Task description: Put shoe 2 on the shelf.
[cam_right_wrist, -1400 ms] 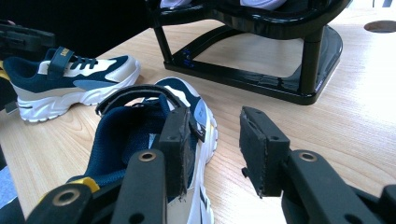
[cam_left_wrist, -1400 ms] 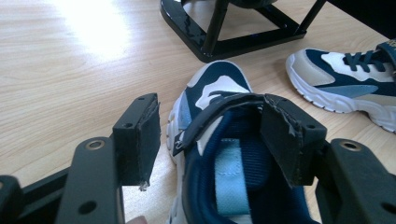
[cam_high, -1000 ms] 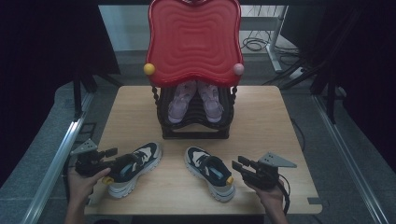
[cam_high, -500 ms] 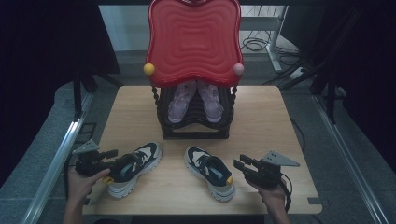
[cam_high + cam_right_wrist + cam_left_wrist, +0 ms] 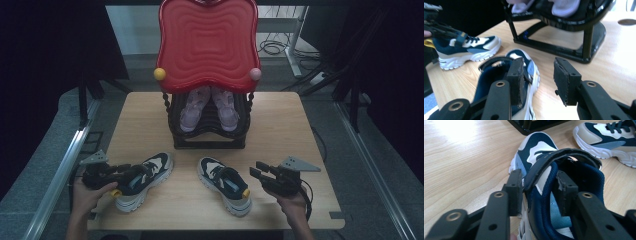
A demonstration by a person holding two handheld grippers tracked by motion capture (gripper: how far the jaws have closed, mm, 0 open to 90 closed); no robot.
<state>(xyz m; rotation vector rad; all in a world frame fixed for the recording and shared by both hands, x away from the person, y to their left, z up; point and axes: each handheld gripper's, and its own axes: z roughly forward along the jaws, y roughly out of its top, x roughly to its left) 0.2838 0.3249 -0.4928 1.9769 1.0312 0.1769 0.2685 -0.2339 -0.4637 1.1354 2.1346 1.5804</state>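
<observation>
Two navy, white and beige sneakers lie on the wooden table (image 5: 280,130). My left gripper (image 5: 122,172) (image 5: 539,182) holds the left sneaker (image 5: 145,177) (image 5: 536,152) at its heel end. One jaw is outside the collar and one inside the opening, with the collar wall and strap pressed between the pads. The right sneaker (image 5: 225,185) (image 5: 529,65) rests flat, toe pointing to the rack. My right gripper (image 5: 256,170) (image 5: 537,72) hovers just right of its heel, open, with only table and the shoe's edge seen between the jaws.
A black shoe rack (image 5: 207,137) (image 5: 564,50) under a red wavy top (image 5: 207,45) stands mid-table behind the sneakers, with a pair of lilac shoes (image 5: 192,107) inside. The table's front edge lies close below both hands. Bare wood flanks the rack.
Almost nothing differs. My right gripper has shifted very slightly beside the right sneaker; the left gripper and both sneakers stay where they were.
</observation>
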